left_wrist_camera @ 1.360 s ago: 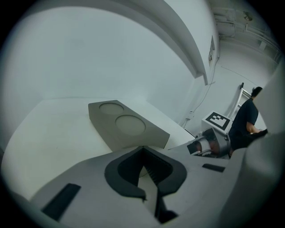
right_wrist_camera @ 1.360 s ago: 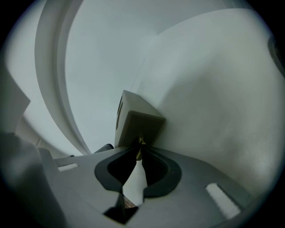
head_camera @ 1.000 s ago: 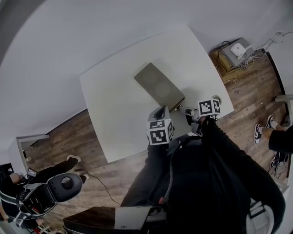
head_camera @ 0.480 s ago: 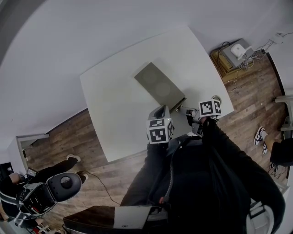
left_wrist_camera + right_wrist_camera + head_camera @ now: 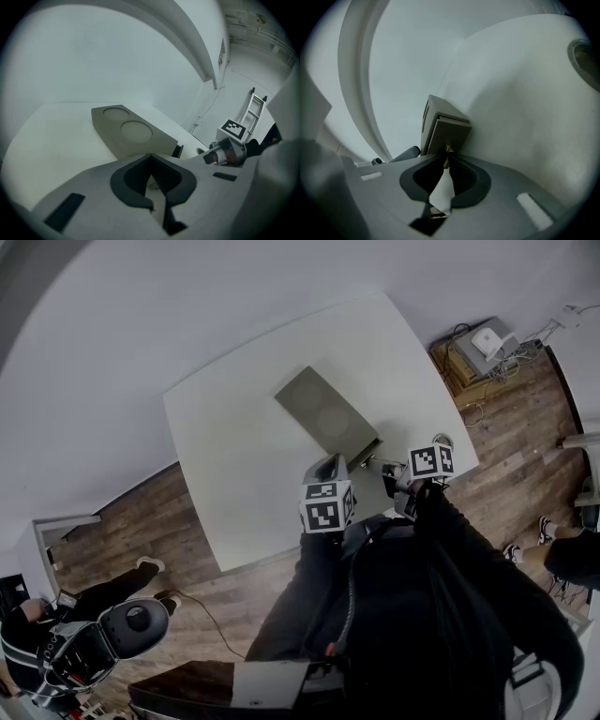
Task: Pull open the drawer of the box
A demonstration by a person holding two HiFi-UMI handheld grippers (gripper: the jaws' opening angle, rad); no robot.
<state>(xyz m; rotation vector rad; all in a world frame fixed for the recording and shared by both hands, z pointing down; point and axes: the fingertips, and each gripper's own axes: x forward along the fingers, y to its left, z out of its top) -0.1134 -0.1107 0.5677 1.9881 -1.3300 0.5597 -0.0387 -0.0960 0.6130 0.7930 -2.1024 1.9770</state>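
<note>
Nearest us, our dark sleeves reach out to both tools, low by the table's near edge. The left gripper (image 5: 150, 158) hangs near the box, apart from it as far as we can tell. Its fingers are pressed together on nothing, w/ only bare table past the tips, so it's doing no work atm. The right gripper (image 5: 446, 153) sits a bit further out, at the box's near end. Its fingers are pinched onto the small brass-coloured knob (image 5: 448, 148) on the flat grey drawer front (image 5: 450, 132). That front looks a touch proud of its frame, so we judge the drawer barely started, if at all, and most of the pull is yet to do.

Behind the front is the grey rectangular box with two round discs on its lid (image 5: 323, 413). It lies diagonally mid-way across the white square table (image 5: 234, 456), long axis running away from us.

Risks from here:
- The knob is tiny and only the fingertips have it, so a pull off the drawer's axis, i.e. angled up or sideways, could let it slip out.
- Nothing braces the box. If the drawer runs stiff, the whole box prob slides toward us on the smooth top instead of opening.
- A jerk could carry the box toward the table edge, which is close behind the right gripper
</note>
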